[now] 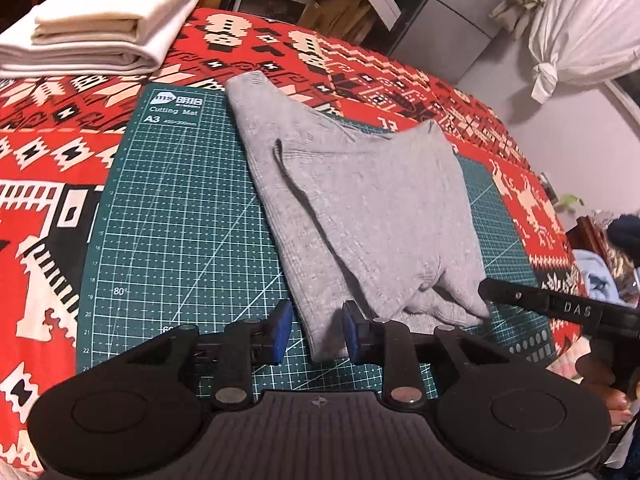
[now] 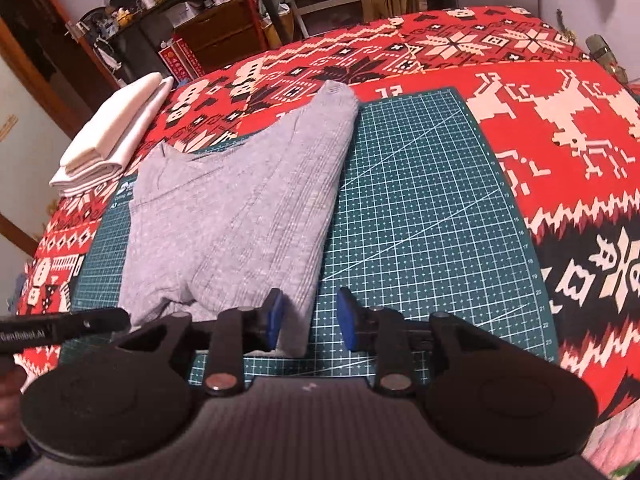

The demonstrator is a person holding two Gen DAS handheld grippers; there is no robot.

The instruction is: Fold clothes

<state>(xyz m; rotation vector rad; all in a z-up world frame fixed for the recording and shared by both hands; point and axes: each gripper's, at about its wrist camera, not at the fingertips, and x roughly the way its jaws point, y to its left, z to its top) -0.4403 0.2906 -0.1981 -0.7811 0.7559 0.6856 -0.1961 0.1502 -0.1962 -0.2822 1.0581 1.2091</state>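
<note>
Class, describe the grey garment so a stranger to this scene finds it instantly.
On the red patterned tablecloth lies a dark green gridded cutting mat. The heathered grey knit garment lies folded across it, unlike the folded white cloths stacked off the mat.

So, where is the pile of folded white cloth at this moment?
The folded white cloth lies at the far left corner of the red patterned cover, beyond the green cutting mat and left of the grey garment.

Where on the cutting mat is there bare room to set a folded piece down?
Two bare strips of cutting mat flank the grey garment: one toward the white folded stack, one toward the reindeer-patterned cloth. The near edge is crowded by both open grippers.
</note>
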